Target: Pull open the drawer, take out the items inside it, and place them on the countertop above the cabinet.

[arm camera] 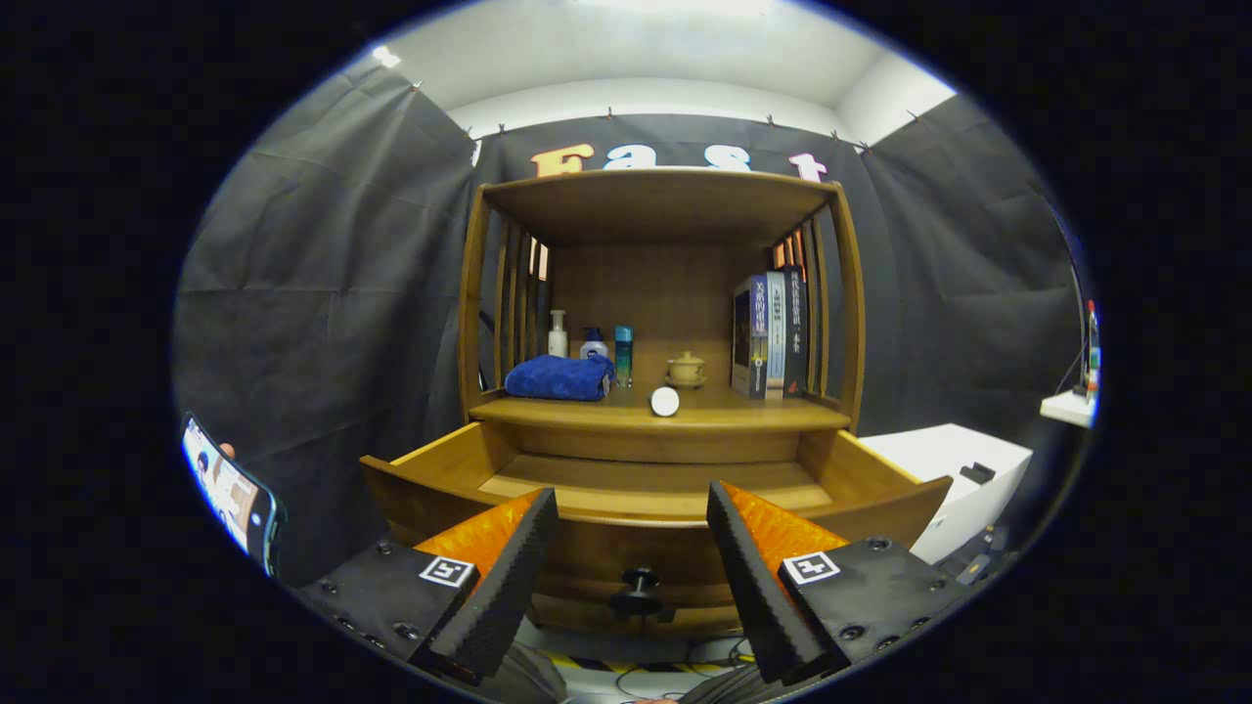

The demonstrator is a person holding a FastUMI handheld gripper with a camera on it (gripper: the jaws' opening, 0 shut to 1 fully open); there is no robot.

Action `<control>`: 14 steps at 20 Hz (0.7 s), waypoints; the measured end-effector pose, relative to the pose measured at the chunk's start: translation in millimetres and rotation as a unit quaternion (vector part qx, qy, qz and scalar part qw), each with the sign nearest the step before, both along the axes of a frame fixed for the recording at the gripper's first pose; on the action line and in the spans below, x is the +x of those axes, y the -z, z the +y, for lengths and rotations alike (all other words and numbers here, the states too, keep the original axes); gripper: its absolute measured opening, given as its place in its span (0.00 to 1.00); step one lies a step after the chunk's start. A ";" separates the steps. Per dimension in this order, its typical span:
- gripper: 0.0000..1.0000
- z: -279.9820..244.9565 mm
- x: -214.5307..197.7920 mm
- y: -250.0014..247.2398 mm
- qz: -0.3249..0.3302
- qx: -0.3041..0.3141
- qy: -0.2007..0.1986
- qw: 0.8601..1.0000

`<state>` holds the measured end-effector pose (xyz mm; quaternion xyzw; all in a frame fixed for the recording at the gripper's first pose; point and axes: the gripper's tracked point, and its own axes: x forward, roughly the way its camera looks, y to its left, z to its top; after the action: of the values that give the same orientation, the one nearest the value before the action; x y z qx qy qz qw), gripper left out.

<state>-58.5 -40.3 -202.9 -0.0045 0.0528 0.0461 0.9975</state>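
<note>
Your fingers (633,577) were spread apart, holding nothing, with the knob (637,591) between them. Beyond, the drawer (430,464) stood open under the table (587,411). Reaching in low, you risked clipping its front panel.

Wooden cabinet (661,293), counter (587,411) forming its open-shelf floor. On the counter: folded blue towel (559,377) at left; behind it a white pump bottle (558,334), a second small bottle (593,345) and a slim teal bottle (623,354); small lidded pot (686,370) mid-right; white round object (665,401) near the front edge; row of upright books (771,335) against the right side. Below, drawer (440,460) pulled open, bare inside as far as visible, knob (638,592) between the spread jaws.
</note>
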 end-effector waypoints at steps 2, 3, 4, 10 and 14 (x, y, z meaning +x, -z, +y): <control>0.99 -3.4 2.8 17.0 0.008 0.010 0.013 1.000; 0.99 -4.4 4.5 27.4 0.016 0.008 0.018 1.000; 0.98 -5.2 6.6 38.6 0.027 0.003 0.019 0.999; 0.98 -6.0 18.2 65.0 0.052 0.005 0.031 0.998; 0.97 -8.0 23.2 69.2 0.067 0.031 0.043 0.996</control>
<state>-35.4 -48.2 -272.1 0.0316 0.1187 0.0052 0.9924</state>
